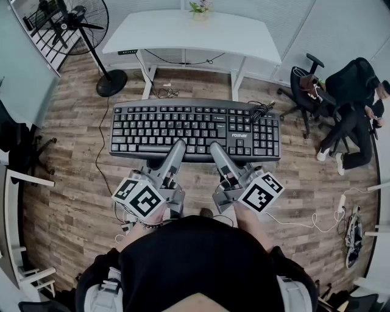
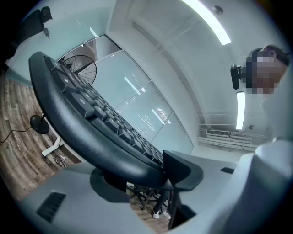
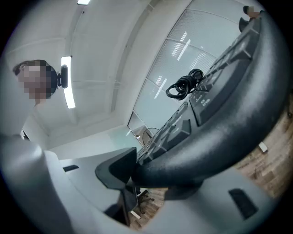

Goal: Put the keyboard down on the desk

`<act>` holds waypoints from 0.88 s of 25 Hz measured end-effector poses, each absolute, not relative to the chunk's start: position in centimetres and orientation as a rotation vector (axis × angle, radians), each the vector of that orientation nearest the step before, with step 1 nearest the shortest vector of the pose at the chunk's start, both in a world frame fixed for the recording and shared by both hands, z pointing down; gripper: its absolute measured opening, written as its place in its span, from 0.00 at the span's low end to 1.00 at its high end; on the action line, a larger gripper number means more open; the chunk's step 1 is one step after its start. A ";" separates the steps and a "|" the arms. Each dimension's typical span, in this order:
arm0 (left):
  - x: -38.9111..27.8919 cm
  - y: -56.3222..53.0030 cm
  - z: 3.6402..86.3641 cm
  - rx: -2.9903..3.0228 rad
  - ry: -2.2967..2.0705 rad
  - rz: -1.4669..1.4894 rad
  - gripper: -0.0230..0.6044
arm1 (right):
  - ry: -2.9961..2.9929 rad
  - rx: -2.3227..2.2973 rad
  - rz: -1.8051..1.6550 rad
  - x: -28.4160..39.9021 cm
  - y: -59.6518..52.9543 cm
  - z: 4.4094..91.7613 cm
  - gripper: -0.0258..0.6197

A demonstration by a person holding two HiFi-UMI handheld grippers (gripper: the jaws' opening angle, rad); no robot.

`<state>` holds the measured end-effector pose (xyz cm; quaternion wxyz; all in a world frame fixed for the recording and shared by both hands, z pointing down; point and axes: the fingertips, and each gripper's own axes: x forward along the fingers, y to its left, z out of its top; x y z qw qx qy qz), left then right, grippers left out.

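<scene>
A black full-size keyboard (image 1: 195,129) hangs level in the air above the wooden floor, short of the white desk (image 1: 183,33). My left gripper (image 1: 178,146) is shut on its near edge left of centre. My right gripper (image 1: 216,148) is shut on the same edge right of centre. In the left gripper view the keyboard (image 2: 82,132) rim sits clamped between the grey lower jaw and the dark upper pad, my left gripper (image 2: 146,176) pressing on it. The right gripper view shows the same clamp on the keyboard (image 3: 219,137) by my right gripper (image 3: 151,178). A coiled black cable (image 1: 261,111) lies on the keys by the number pad.
A standing fan (image 1: 73,24) is at the back left beside the desk. A small plant (image 1: 200,8) stands at the desk's far edge. A person in black (image 1: 353,103) sits at the right near an office chair (image 1: 304,85). Cables trail on the floor (image 1: 61,183).
</scene>
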<state>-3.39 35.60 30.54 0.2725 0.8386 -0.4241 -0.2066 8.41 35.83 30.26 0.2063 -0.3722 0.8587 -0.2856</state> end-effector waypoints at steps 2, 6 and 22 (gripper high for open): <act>-3.4 35.6 30.5 2.260 -1.138 -0.559 0.39 | 2.392 -1.035 -0.787 8.4 35.8 30.2 0.31; -3.4 35.6 30.5 2.260 -1.130 -0.571 0.39 | 2.393 -1.041 -0.786 8.4 35.9 30.2 0.31; -3.7 35.7 30.2 2.272 -1.128 -0.568 0.40 | 2.394 -1.043 -0.770 8.1 36.0 29.8 0.31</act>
